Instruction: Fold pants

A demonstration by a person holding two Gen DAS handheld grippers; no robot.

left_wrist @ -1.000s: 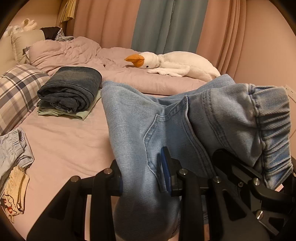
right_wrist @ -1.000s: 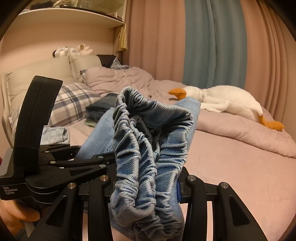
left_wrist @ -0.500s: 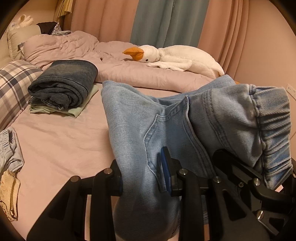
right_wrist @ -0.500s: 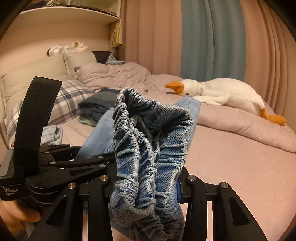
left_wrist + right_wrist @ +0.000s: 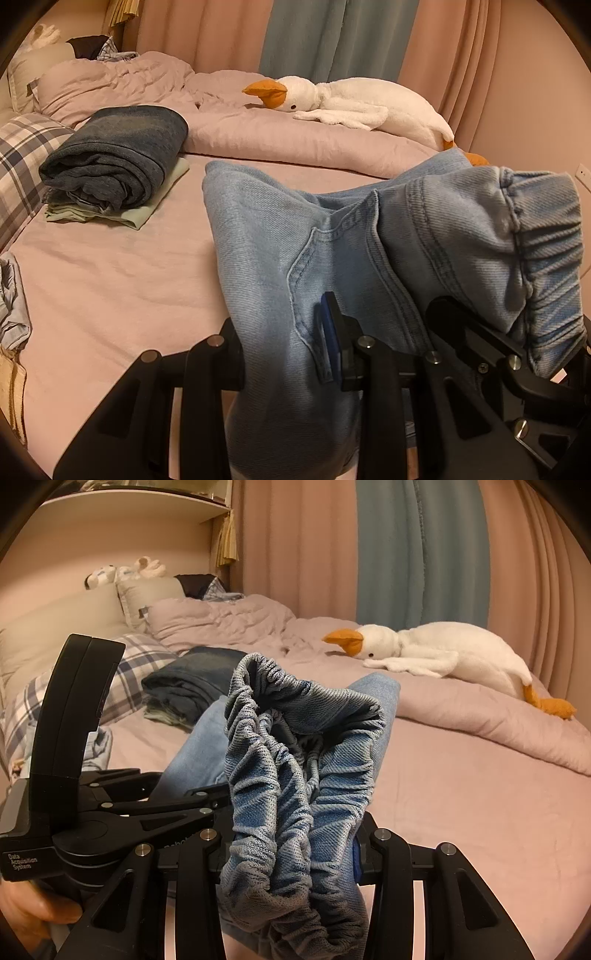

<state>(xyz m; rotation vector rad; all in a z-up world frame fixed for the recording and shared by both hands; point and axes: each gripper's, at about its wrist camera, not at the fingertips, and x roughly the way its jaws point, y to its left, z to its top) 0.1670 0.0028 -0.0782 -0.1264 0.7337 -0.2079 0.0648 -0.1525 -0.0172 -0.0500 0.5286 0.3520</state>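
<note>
In the left wrist view, a plaid pillow (image 5: 22,155) lies at the far left of the bed (image 5: 110,280), with a stack of folded dark jeans (image 5: 118,155) just beside it. Toward the middle, the light blue pants (image 5: 295,258) rise out of the left gripper (image 5: 284,350), whose jaws pinch the denim near a pocket seam, the cloth filling the gap between them and hanging below. To the right, the pants' gathered waistband drapes over the other tool, and a white plush goose (image 5: 351,103) lies on the duvet behind.

In the right wrist view, the left gripper (image 5: 177,801) stands at the left, held by a hand (image 5: 33,912). At the centre the right gripper (image 5: 291,849) clamps the bunched elastic waistband of the pants (image 5: 303,775), which stands up between its jaws above the bed (image 5: 480,812). The goose (image 5: 443,650) lies at the right.
</note>
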